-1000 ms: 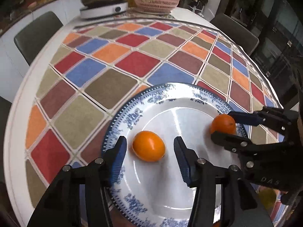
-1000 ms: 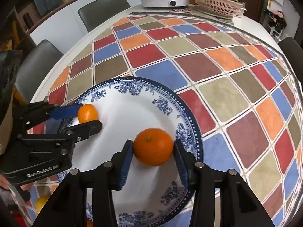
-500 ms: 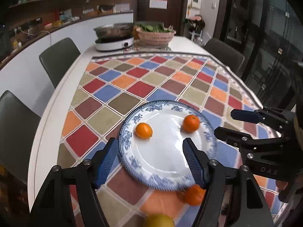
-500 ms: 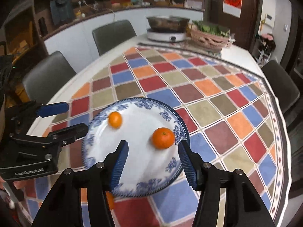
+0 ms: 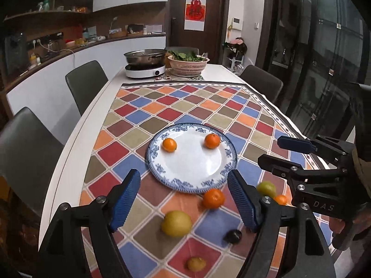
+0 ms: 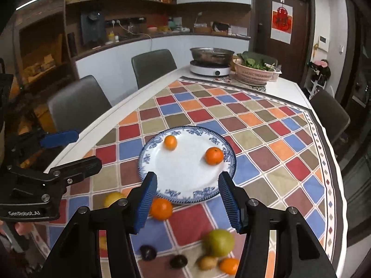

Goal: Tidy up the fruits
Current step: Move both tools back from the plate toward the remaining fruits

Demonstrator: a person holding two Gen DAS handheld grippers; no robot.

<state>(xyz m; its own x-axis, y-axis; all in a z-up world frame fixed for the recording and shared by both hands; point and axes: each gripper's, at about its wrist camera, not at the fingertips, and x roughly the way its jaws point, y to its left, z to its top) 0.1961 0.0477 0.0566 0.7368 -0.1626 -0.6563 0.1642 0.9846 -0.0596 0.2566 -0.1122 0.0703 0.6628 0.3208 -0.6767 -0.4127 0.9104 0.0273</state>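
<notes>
A blue-rimmed white plate [image 5: 160, 169] [image 6: 143, 162] lies on the chequered cloth with two oranges on it, one left [image 5: 169, 144] [image 6: 170, 142] and one right [image 5: 212, 140] [image 6: 214, 155]. My left gripper [image 5: 183, 197] [image 6: 85, 149] hovers above the plate's near edge, its jaws opening with nothing between them. My right gripper [image 6: 187, 190] [image 5: 271, 150] hangs beside it, open and holding nothing. Loose fruit lies on the cloth in front of the plate: an orange [image 5: 213, 198] [image 6: 161, 208], a yellow fruit [image 5: 176, 223], a green one [image 6: 219, 242] and a dark one [image 5: 233, 236].
At the far end of the table stand an induction cooker with a steel pot [image 5: 145, 68] and a pink basket of greens [image 5: 189, 64]. Grey chairs [image 5: 87, 83] line both sides. The table's white edge [image 5: 69, 157] runs along the left.
Both grippers have drawn back and risen from the plate. The two oranges they stood around stay on the plate. The left jaws have spread wider. Loose fruit near the front has come into view.
</notes>
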